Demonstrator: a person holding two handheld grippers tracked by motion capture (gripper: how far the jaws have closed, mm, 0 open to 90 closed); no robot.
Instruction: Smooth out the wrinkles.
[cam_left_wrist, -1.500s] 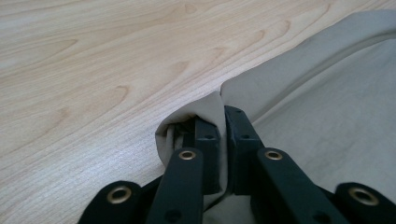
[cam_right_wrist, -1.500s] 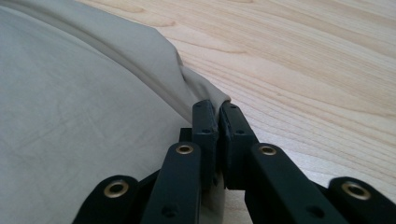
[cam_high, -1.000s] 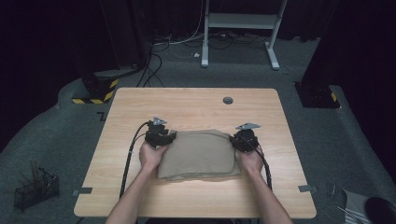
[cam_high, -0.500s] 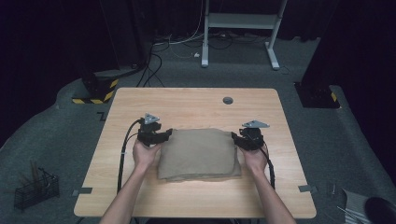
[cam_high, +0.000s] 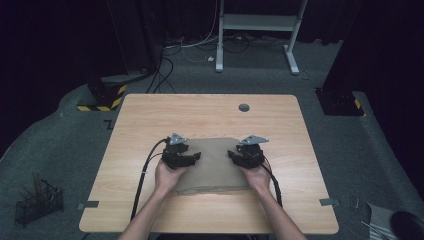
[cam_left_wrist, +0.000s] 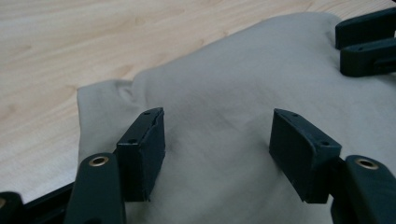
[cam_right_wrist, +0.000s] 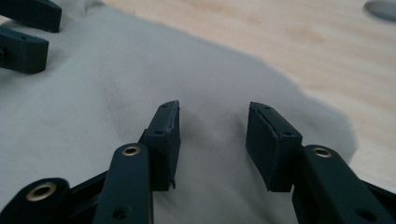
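A folded beige cloth (cam_high: 212, 170) lies flat on the wooden table (cam_high: 200, 110), near its front. My left gripper (cam_high: 192, 157) hovers over the cloth's left part, pointing inward. Its jaws have just been opening and stand open (cam_left_wrist: 217, 126), with bare cloth (cam_left_wrist: 224, 93) below and nothing pinched. My right gripper (cam_high: 234, 155) is over the right part. Its jaws have also just been opening and are open (cam_right_wrist: 214, 114) above the cloth (cam_right_wrist: 116, 84). Each gripper view shows the other gripper's jaws farther off: the right gripper (cam_left_wrist: 366, 44) and the left gripper (cam_right_wrist: 23, 32).
A round grey grommet (cam_high: 244, 107) sits near the table's far edge. On the floor are a wire basket (cam_high: 37, 202) at the left, a yellow-and-black striped block (cam_high: 102, 97), cables and a white stand (cam_high: 255, 22) behind the table.
Both grippers were at the cloth's far corners a second ago. They drew slightly outward, then came inward and toward the person over the cloth, jaws wider. The cloth stayed put.
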